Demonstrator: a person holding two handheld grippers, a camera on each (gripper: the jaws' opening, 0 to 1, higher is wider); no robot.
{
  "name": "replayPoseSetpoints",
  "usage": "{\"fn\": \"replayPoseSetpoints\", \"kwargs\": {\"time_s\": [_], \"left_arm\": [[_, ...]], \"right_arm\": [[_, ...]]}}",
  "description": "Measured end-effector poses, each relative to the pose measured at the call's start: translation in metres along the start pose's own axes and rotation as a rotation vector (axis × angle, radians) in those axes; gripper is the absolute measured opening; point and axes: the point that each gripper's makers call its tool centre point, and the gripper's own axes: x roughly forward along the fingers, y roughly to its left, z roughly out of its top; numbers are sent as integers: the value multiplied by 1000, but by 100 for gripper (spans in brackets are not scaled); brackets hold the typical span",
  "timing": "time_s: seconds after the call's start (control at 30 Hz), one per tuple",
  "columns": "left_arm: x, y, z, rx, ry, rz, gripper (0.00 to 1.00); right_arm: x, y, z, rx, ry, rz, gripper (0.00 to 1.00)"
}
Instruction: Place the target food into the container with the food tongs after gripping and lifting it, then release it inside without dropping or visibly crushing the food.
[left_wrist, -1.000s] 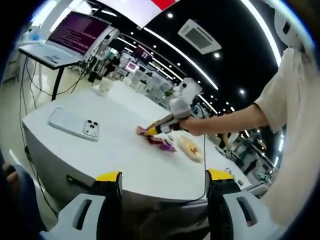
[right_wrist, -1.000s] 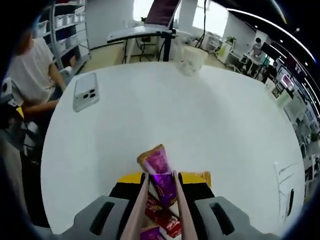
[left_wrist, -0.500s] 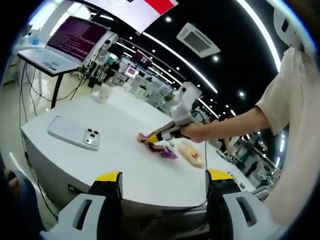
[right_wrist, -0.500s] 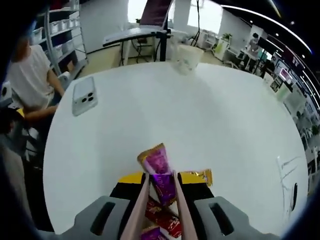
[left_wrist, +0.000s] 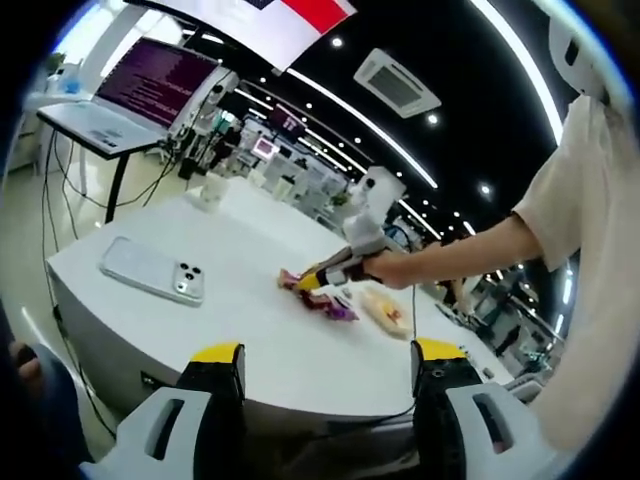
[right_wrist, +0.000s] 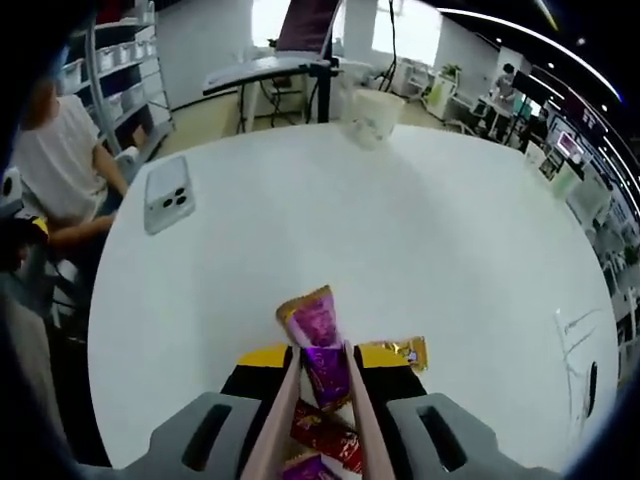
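The purple, glossy foil snack packet (right_wrist: 318, 340) is the food in play, pinched between the two pale pink arms of the food tongs (right_wrist: 285, 400) and raised a little above the round white table (right_wrist: 450, 250), with its gold-edged tip pointing away from the camera in the right gripper view. This looks like the carrying step: gripped and lifted, not yet delivered.

Going from big to small: the table carries a silver smartphone (right_wrist: 167, 192) lying camera-side up near one edge, and a white paper cup (right_wrist: 372, 115) at the far side, well apart from the packet. That cup is probably the container, though I cannot be sure. More wrapped snacks, red (right_wrist: 325, 425) and gold (right_wrist: 410, 351), lie below the tongs.

The right gripper (right_wrist: 320, 385) has its jaws pressed in on the tong arms, squeezing them onto the packet; the left gripper view shows it from the side (left_wrist: 322, 274) over the table. The left gripper (left_wrist: 325, 360) is spread wide, holding nothing, hanging off the near edge of the table.

Next, the packet must travel across to the container with steady, light pressure, then the squeeze should ease only once it is inside.
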Motion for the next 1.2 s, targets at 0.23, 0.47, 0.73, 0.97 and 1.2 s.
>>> {"fn": "replayPoseSetpoints", "kwargs": {"time_s": [0.23, 0.47, 0.73, 0.97, 1.2], "left_arm": [[2, -4, -2, 2, 4, -13, 67], [3, -6, -2, 0, 2, -17, 67], [4, -5, 6, 17, -10, -9, 67], [8, -7, 6, 32, -3, -18, 67], [7, -13, 11, 45, -13, -29, 67]], "right_arm": [[0, -1, 0, 24, 0, -1, 23], [0, -1, 0, 36, 1, 10, 23], [2, -1, 1, 40, 0, 28, 23], [0, 0, 1, 44, 1, 25, 22], [1, 2, 4, 89, -11, 25, 22]]}}
